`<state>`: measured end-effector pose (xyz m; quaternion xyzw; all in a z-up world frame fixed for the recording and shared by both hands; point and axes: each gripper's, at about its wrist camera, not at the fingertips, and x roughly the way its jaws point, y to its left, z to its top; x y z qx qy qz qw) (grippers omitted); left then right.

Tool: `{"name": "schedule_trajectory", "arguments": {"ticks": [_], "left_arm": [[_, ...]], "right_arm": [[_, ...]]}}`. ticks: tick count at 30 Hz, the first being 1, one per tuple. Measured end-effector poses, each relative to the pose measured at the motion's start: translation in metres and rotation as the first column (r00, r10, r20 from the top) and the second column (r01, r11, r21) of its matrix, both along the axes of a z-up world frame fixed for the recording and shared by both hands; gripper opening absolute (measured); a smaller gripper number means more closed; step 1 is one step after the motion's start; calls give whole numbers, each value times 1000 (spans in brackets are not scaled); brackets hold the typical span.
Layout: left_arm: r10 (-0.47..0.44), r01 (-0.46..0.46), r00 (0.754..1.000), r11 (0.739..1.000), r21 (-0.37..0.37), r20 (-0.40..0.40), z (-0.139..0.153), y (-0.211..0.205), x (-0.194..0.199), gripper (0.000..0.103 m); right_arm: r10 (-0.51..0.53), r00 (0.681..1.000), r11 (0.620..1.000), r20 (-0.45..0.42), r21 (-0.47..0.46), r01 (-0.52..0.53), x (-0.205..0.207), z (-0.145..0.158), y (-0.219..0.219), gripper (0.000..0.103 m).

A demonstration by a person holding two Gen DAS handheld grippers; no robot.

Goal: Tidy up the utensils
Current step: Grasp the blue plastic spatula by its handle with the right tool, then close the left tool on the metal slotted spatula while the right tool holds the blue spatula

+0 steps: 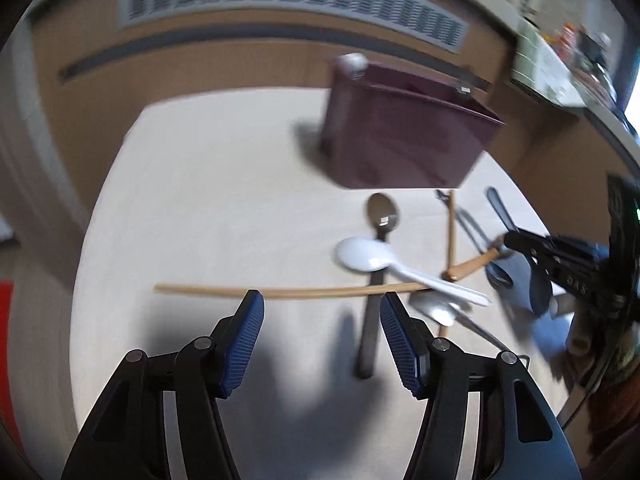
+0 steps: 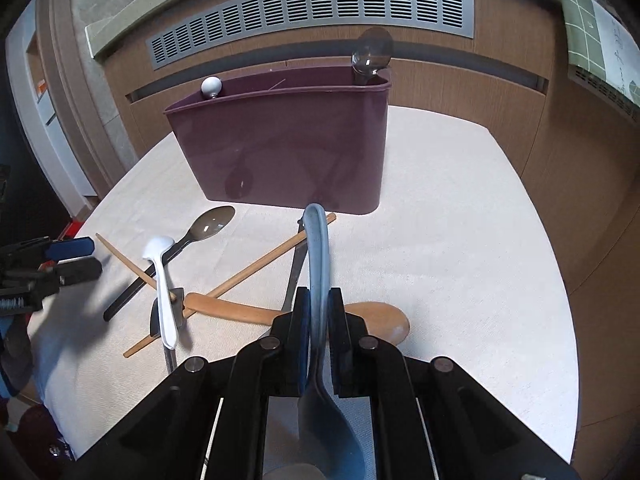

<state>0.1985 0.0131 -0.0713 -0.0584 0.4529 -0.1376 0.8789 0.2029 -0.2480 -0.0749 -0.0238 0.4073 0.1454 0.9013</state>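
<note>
The right gripper (image 2: 318, 312) is shown with its jaws clamped on the handle of a blue-grey spoon (image 2: 318, 248); the left gripper (image 1: 322, 312) is held with jaws wide apart above a chopstick (image 1: 288, 292); a maroon holder (image 2: 280, 140) is set toward the tabletop's (image 2: 460, 240) far edge; a white spoon (image 2: 164, 280), a dark spoon (image 2: 208, 224) and a wooden spoon (image 2: 376, 316) are piled before it.

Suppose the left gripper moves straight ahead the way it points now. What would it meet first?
Probably the long chopstick lying crosswise on the table, just beyond the open left gripper. The picture is blurred, so depth is uncertain, and the gripper might pass above it.
</note>
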Motion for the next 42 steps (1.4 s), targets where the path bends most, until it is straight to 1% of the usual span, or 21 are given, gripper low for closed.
{"name": "schedule_trajectory", "arguments": {"ticks": [3, 8, 10, 12, 15, 20, 22, 23, 25, 28, 31, 33, 35, 36, 37, 39, 42], "left_arm": [[21, -22, 997, 999, -23, -72, -10, 8, 4, 61], [118, -128, 985, 989, -75, -126, -18, 23, 21, 61], [150, -161, 980, 984, -76, -132, -21, 25, 32, 61], [162, -169, 980, 984, -56, -113, -21, 19, 43, 61], [137, -140, 986, 990, -30, -92, -21, 4, 53, 61], [56, -55, 998, 997, 54, -15, -17, -24, 46, 61], [45, -47, 999, 996, 76, 29, -10, -28, 39, 61], [43, -46, 998, 995, 83, 46, -7, -28, 37, 61], [41, -46, 997, 995, 83, 63, -1, -27, 35, 61], [53, -59, 994, 996, 70, 92, 10, -22, 32, 61], [49, -57, 991, 997, 58, 121, 17, -17, 28, 61], [36, -46, 989, 997, 63, 147, 19, -18, 24, 61], [15, -28, 986, 997, 78, 166, 17, -22, 21, 61], [6, -21, 986, 996, 87, 167, 15, -24, 20, 61], [-4, -11, 987, 995, 96, 163, 12, -27, 19, 61], [-9, -6, 989, 995, 103, 145, 7, -32, 19, 61], [-31, 25, 994, 997, 67, 102, 3, -40, 18, 61]], "right_arm": [[1, 1000, 1000, -5, 7, -1, 0, -3, 1, 7], [3, 1000, 1000, -1, 0, -3, 1, -2, 2, 7], [-2, 1000, 1000, 4, -6, 2, 1, 0, 2, 7], [-5, 1000, 1000, 6, -13, 5, 1, 0, 3, 7], [-3, 1000, 1000, -3, -21, 3, 1, -1, 3, 8], [11, 999, 1000, -30, -10, -11, 0, -4, 0, 11], [23, 999, 1000, -29, -18, -24, 0, -4, 1, 17], [28, 999, 999, -29, -21, -29, 1, -5, 2, 18], [47, 998, 998, -33, -27, -48, 5, -5, 7, 20], [50, 998, 998, -41, -40, -51, 18, -8, 13, 20], [26, 996, 999, -84, -32, -29, 36, -16, 14, 20], [20, 996, 1000, -85, -19, -21, 42, -16, 13, 20], [31, 996, 999, -81, -42, -34, 42, -16, 17, 20], [42, 996, 997, -73, -59, -46, 40, -16, 20, 18], [55, 996, 995, -65, -76, -60, 37, -16, 22, 10], [78, 996, 992, -47, -92, -82, 31, -13, 25, 9], [62, 997, 996, -38, -59, -64, 26, -10, 16, 9]]}}
